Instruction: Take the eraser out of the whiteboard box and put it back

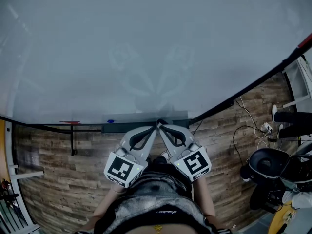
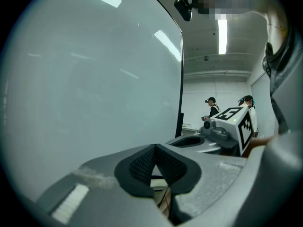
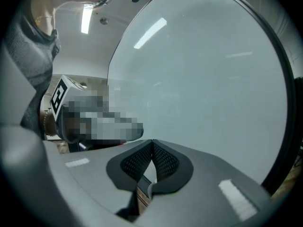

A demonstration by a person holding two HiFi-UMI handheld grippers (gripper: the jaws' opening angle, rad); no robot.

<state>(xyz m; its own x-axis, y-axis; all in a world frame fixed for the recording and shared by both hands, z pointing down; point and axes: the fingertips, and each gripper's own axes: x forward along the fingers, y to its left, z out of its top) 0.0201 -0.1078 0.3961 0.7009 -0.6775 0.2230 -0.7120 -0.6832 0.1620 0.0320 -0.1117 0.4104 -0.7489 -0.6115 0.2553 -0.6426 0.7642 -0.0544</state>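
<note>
The whiteboard (image 1: 146, 48) fills the upper part of the head view, and the floor (image 1: 58, 179) lies below it. A ledge (image 1: 87, 126) runs along the board's lower edge, with the whiteboard box (image 1: 126, 117) at its middle. Left of the box on the ledge lies a small item (image 1: 110, 121), and further left a second item (image 1: 70, 123). The left tongs (image 1: 154, 128) and right tongs (image 1: 161, 126) stand side by side just before the box, tips close together. On the floor to the right, well apart from the box, is a chair (image 1: 265, 167). Cables (image 1: 243, 130) lie between the chair and the board.
</note>
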